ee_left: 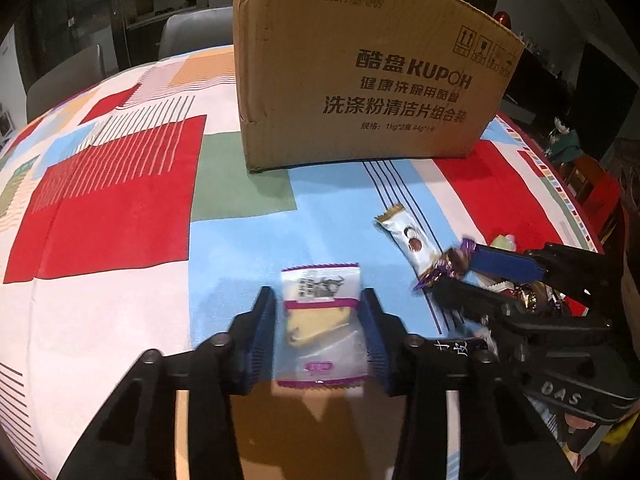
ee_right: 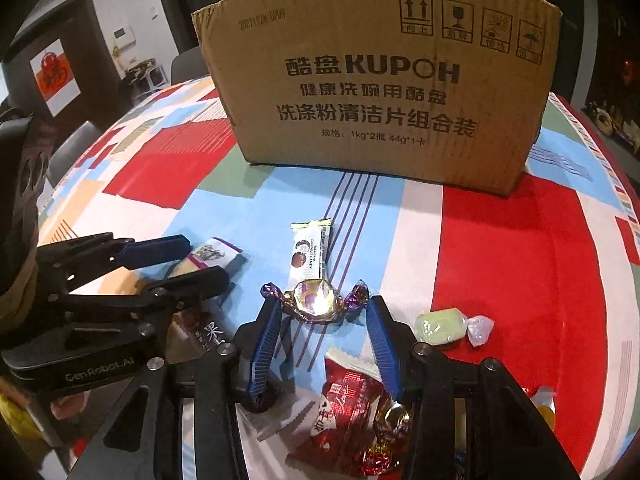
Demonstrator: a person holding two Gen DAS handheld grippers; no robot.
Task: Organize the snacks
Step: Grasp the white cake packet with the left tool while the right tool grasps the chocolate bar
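A brown cardboard box stands at the back of the table; it also shows in the right wrist view. My left gripper is open with its jaws either side of a white and purple snack packet, which lies on the cloth; it also shows in the right wrist view. My right gripper is open around a gold and purple twist-wrapped candy. A white candy bar lies just beyond it.
A pale green wrapped candy lies to the right. A red snack packet and foil candies lie under my right gripper. A dark packet lies between the grippers. The patterned tablecloth covers a round table.
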